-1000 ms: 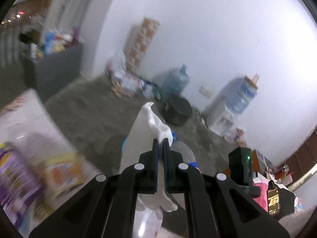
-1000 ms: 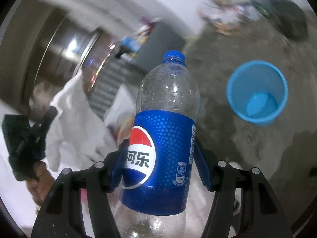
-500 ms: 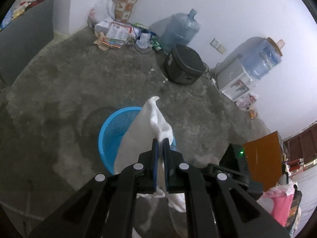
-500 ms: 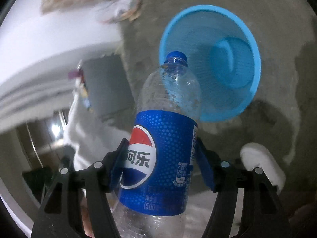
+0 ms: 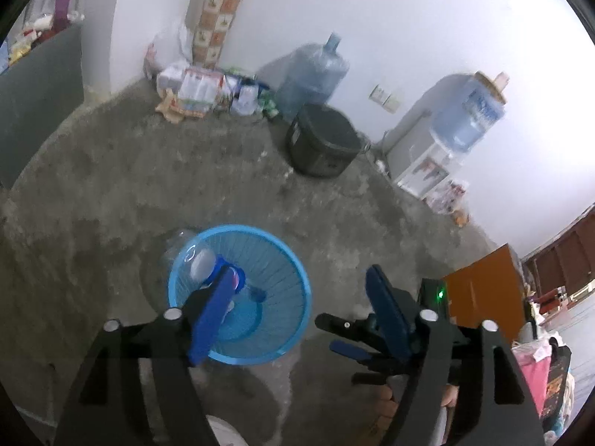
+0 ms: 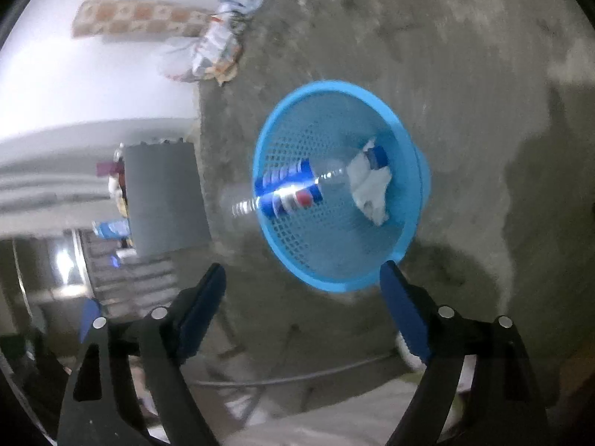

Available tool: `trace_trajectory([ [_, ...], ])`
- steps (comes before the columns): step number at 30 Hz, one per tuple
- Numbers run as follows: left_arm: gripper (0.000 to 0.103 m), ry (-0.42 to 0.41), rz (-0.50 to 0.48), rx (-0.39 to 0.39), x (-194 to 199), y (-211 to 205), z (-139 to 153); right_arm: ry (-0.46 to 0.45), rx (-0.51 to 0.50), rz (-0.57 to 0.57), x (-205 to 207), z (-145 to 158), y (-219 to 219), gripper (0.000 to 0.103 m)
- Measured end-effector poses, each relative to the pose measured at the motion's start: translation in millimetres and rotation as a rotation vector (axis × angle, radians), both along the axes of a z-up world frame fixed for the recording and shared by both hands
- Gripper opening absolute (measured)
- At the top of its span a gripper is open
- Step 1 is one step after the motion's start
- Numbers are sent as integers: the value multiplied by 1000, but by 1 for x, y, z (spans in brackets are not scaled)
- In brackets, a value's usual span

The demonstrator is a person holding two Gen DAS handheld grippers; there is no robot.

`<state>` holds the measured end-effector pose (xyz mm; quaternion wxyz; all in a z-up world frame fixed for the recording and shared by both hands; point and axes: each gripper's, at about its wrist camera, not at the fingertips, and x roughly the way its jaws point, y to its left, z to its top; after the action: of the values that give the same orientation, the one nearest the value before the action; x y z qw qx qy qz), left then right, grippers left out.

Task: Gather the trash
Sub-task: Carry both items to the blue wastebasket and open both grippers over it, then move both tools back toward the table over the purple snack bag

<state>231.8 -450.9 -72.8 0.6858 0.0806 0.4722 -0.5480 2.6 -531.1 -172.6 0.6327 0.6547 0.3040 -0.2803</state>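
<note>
Both grippers, left and right, opening with nothing between the jaws, above blue basket containing plastic bottle and white tissue.

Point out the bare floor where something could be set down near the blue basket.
Free: the wide concrete floor between the blue basket, the black cooker and the grey cabinet. Also the strip from the basket toward the water dispenser. Crowded: the wall corner, with its pile of packets and the water jug. The basket already holds a bottle and tissue.
</note>
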Motion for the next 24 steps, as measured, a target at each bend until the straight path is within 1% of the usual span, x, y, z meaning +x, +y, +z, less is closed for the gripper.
trace_trajectory([
  [2,82,-24,-3,-30,-8,15,17,35,-105,46,-1,23,9,84],
  [3,84,-36,-8,-40,-13,23,24,48,-149,64,-5,32,14,86],
  [5,89,-75,-18,-64,-24,43,42,78,-268,106,-2,55,24,91],
  [6,91,-88,-17,-72,-28,49,49,102,-353,136,0,72,35,93],
  [8,97,-119,-2,-100,-37,72,66,133,-464,175,2,93,50,94],
  [10,97,-142,7,-133,-46,95,82,166,-590,217,10,117,69,95],
  [12,97,-173,33,-151,-52,116,95,173,-681,253,13,135,86,95],
  [13,97,-194,55,-158,-56,129,102,170,-724,266,14,144,96,95],
  [15,97,-204,79,-180,-60,153,113,174,-810,278,14,160,114,95],
  [16,97,-214,106,-186,-63,167,118,172,-853,284,15,166,121,95],
  [19,97,-244,164,-191,-71,204,127,151,-954,285,16,184,142,95],
  [21,97,-260,196,-195,-74,228,131,146,-1014,289,16,194,154,95],
  [24,97,-303,250,-205,-81,267,134,119,-1068,317,18,208,169,95],
])
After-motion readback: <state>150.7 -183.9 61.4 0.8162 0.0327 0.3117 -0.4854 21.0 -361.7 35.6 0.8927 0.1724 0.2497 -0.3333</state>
